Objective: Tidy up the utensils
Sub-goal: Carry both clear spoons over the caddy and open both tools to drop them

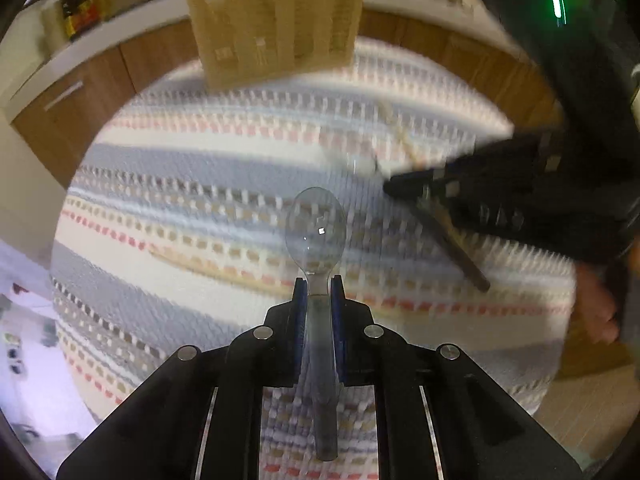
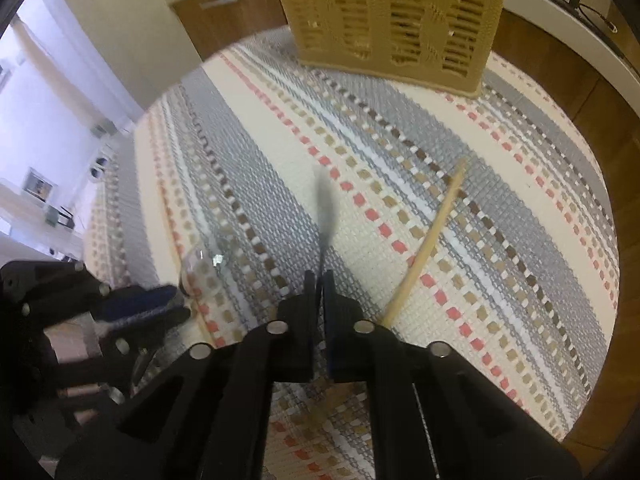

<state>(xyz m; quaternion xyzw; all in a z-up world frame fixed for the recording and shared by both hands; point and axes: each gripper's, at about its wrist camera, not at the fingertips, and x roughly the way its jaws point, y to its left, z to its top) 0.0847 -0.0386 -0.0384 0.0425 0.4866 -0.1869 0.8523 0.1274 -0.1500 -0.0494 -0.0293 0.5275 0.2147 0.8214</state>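
The spoon (image 1: pixel 316 232) looks like clear, glossy plastic that catches small highlights. The cloth (image 2: pixel 400 184) over the tabletop is a coarse woven fabric, matt and ribbed, striped in grey, cream, red and tan. The basket (image 2: pixel 394 12) looks like matt tan plastic moulded in a slatted lattice. The stick (image 2: pixel 430 240) is pale bare wood, smooth and dull. The left tongs (image 1: pixel 318 292) and right tongs (image 2: pixel 319 284) are matt black plastic with blue pads and shiny metal studs. The cabinet fronts (image 1: pixel 80 96) show a satin wood grain.

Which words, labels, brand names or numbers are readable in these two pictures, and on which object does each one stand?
No text can be read.
Packages on the far counter: print, too blurred to read.
Beige basket: no text.
Clear spoon: no text.
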